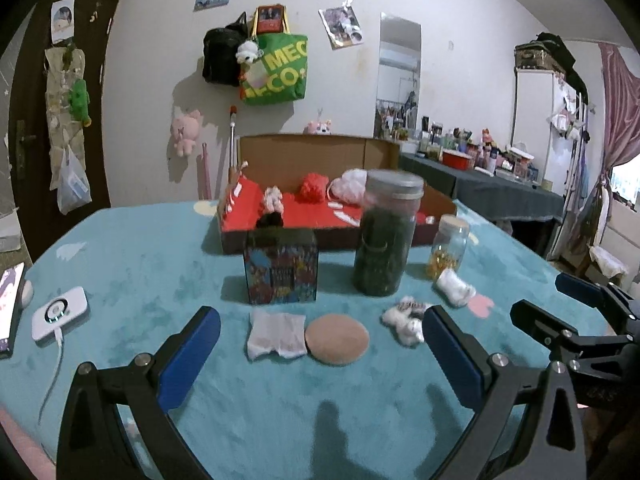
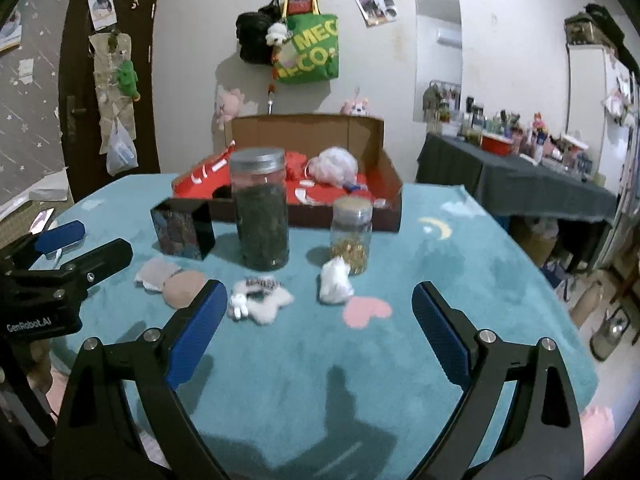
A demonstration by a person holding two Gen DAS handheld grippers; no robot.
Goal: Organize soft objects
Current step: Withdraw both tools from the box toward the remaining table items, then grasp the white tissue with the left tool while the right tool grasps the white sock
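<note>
On the teal tablecloth lie a white cloth [image 1: 275, 334] [image 2: 154, 274], a round tan puff [image 1: 337, 339] [image 2: 182, 287], a white fluffy toy [image 1: 405, 318] [image 2: 259, 298] and a small white wad [image 1: 454, 287] [image 2: 335, 280]. Behind them stands a cardboard box [image 1: 320, 152] [image 2: 394, 188] lined in red, holding a red pompom [image 1: 313, 187] and a white puff [image 2: 334, 168]. My left gripper [image 1: 320, 330] [image 2: 84, 240] is open, above the cloth and tan puff. My right gripper [image 2: 318, 300] [image 1: 548, 294] is open, above the toy and wad. Neither holds anything.
A tall dark-filled jar [image 1: 386, 236] [image 2: 262, 212], a small jar of yellow bits [image 1: 448, 246] [image 2: 351, 236] and a patterned box [image 1: 281, 266] [image 2: 182, 230] stand between the soft things and the cardboard box. A white device with a cable [image 1: 60, 314] lies left.
</note>
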